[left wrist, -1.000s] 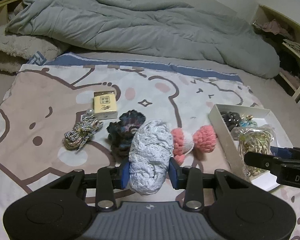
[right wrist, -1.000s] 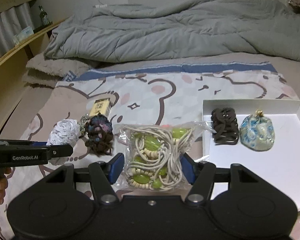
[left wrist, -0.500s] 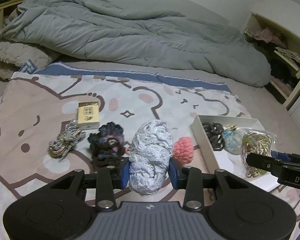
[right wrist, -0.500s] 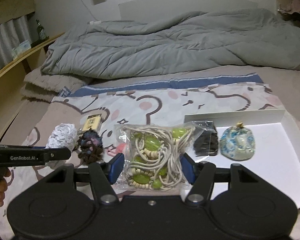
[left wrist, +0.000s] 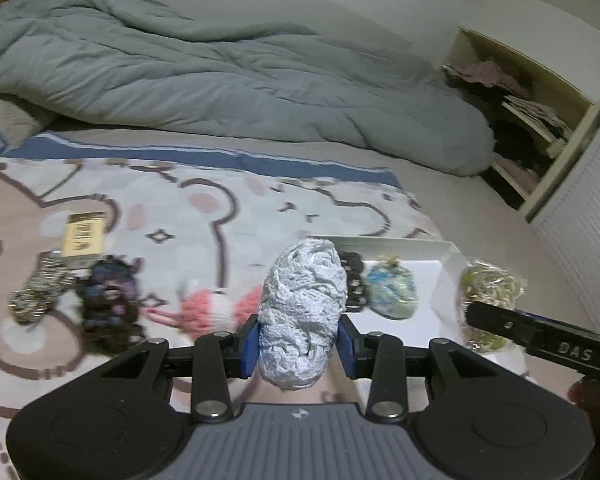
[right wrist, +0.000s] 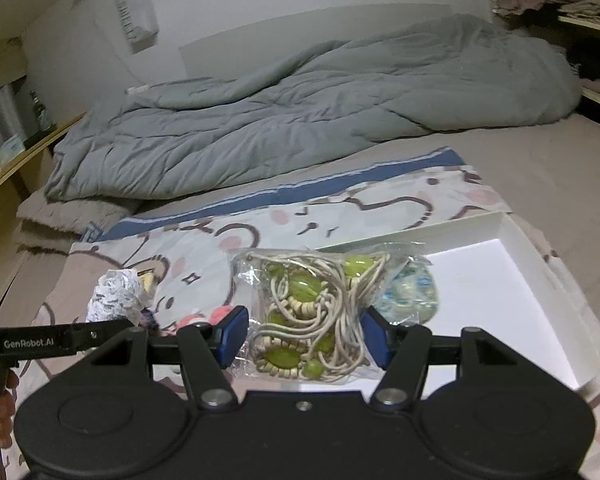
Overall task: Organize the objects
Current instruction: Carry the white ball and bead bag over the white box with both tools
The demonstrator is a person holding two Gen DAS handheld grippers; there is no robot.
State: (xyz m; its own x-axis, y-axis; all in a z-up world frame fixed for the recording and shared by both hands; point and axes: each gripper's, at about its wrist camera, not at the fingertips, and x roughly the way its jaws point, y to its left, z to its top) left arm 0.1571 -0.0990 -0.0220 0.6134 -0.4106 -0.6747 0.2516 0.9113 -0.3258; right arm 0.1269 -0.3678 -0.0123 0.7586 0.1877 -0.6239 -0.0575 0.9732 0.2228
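Left wrist view: your left gripper (left wrist: 299,342) is clamped on a white lace bundle (left wrist: 302,312), held above the bear-print blanket (left wrist: 228,216), just short of the white box (left wrist: 428,245). In the box lie a dark brown hair piece (left wrist: 354,280) and a blue patterned pouch (left wrist: 393,294). To place the bundle well, carry it over the near wall, lower it onto bare floor beside the pouch, and only then let the fingers part. The items left on the blanket are smeared by motion: a pink knitted piece (left wrist: 204,314), a dark scrunchie (left wrist: 108,300), a braided cord (left wrist: 36,294), a small yellow carton (left wrist: 82,234).

Right wrist view: your right gripper (right wrist: 304,334) is clamped on a clear bag of green beads and cream cord (right wrist: 312,312), held over the box's left edge (right wrist: 500,220). The bag hides the pouch and most of the hair piece; you cannot tell how much floor is free under it.
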